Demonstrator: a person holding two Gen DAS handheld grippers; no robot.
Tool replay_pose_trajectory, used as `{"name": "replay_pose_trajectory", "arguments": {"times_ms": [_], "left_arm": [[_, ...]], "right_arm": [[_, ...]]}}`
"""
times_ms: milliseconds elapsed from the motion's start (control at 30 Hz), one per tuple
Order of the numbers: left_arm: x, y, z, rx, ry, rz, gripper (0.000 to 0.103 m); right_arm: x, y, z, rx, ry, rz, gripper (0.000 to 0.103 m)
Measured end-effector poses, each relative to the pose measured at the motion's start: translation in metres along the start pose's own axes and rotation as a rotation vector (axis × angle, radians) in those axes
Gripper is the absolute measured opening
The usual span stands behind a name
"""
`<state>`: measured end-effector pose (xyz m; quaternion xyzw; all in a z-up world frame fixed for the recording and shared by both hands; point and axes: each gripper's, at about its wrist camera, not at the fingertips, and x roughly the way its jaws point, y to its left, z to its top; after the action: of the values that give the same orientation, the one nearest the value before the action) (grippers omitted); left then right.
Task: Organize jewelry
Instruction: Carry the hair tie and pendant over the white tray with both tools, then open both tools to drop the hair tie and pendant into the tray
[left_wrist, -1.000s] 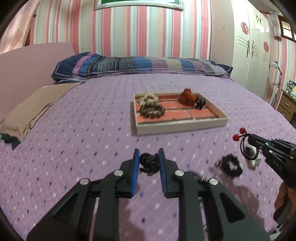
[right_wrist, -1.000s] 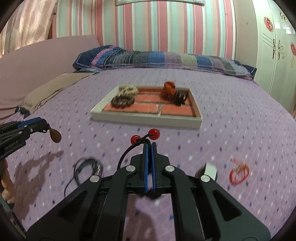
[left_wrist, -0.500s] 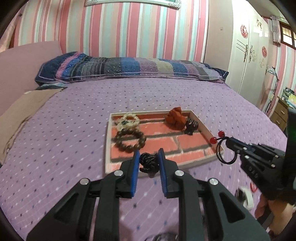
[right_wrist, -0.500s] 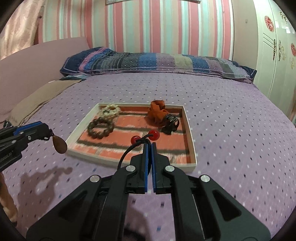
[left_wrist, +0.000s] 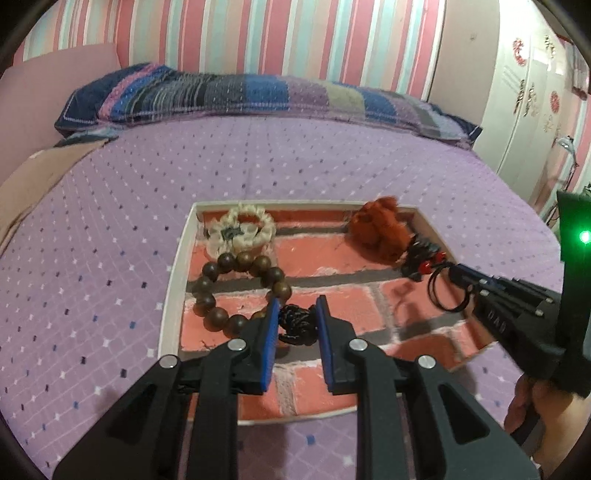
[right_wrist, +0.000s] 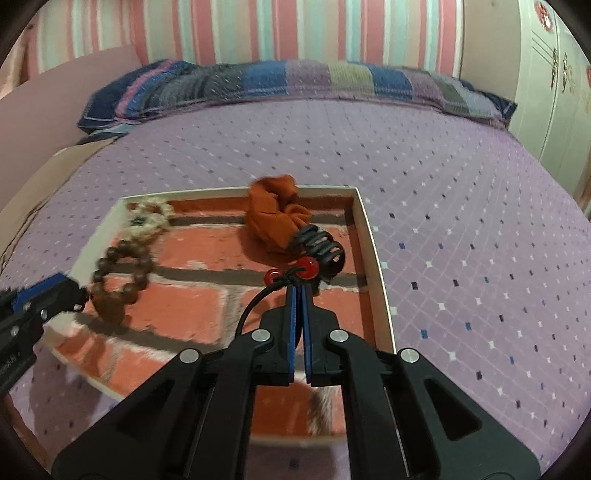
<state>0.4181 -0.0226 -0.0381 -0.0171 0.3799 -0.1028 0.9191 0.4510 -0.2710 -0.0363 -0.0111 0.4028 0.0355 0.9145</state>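
1. The left gripper (left_wrist: 295, 325) has its blue fingers (left_wrist: 269, 332) pinching a small black knotted cord piece (left_wrist: 295, 323), held above the near left part of the tray (left_wrist: 173, 295), just beside the brown bead bracelet (left_wrist: 240, 291)
2. That knotted piece looks light and soft; I judge it will squash a little but not slip, and the knot itself is the sensible place to hold it, as now
3. In the tray, left to right: a cream bead bracelet (left_wrist: 240, 230) at the far left corner, touching the brown beads below it, then an orange scrunchie (left_wrist: 380, 229) and a black coil hair tie (right_wrist: 321, 247) at the far right
4. The right gripper (right_wrist: 299, 291) has its fingers (right_wrist: 292, 314) pressed together on a thin black hair loop with two red beads (right_wrist: 295, 271); the loop hangs to the left of the fingers, the beads hovering just before the coil tie
5. The loop is thin, limp and springy; I judge it best held close to the beads, where the cord is doubled, since a single strand could slide out
6. A second ago both grippers were over the bare purple bed (right_wrist: 461, 184) with the tray well ahead; now both are over the tray, each with the same grip on the same piece
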Motion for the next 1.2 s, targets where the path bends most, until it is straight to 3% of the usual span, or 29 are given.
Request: {"name": "replay_pose_trajectory", "arguments": {"times_ms": [367, 800, 867, 933, 1000, 1133, 1167, 1200], "left_arm": [[0.049, 0.014, 0.010, 0.004, 0.040, 0.050, 0.021], [0.057, 0.015, 0.008, 0.029, 0.054, 0.075, 0.023], [0.051, 0.015, 0.007, 0.035, 0.050, 0.070, 0.024], [0.041, 0.014, 0.008, 0.035, 0.024, 0.068, 0.042], [0.028, 0.013, 0.010, 0.033, -0.009, 0.068, 0.051], [-0.006, 0.008, 0.016, 0.033, -0.053, 0.047, 0.054], [-0.015, 0.007, 0.016, 0.036, -0.067, 0.046, 0.058], [-0.028, 0.005, 0.016, 0.041, -0.089, 0.054, 0.068]], "right_arm": [[0.039, -0.004, -0.001, 0.013, 0.065, -0.018, 0.004], [0.052, -0.001, -0.007, -0.030, 0.118, -0.029, 0.005], [0.048, -0.002, -0.006, -0.024, 0.120, -0.018, 0.016], [0.040, -0.004, -0.003, -0.012, 0.110, -0.004, 0.029], [0.027, -0.009, 0.002, 0.010, 0.090, 0.026, 0.037], [-0.012, -0.022, 0.016, 0.018, 0.035, 0.047, 0.055], [-0.021, -0.025, 0.018, 0.015, 0.022, 0.048, 0.062], [-0.033, -0.028, 0.020, 0.008, 0.003, 0.044, 0.066]]}}
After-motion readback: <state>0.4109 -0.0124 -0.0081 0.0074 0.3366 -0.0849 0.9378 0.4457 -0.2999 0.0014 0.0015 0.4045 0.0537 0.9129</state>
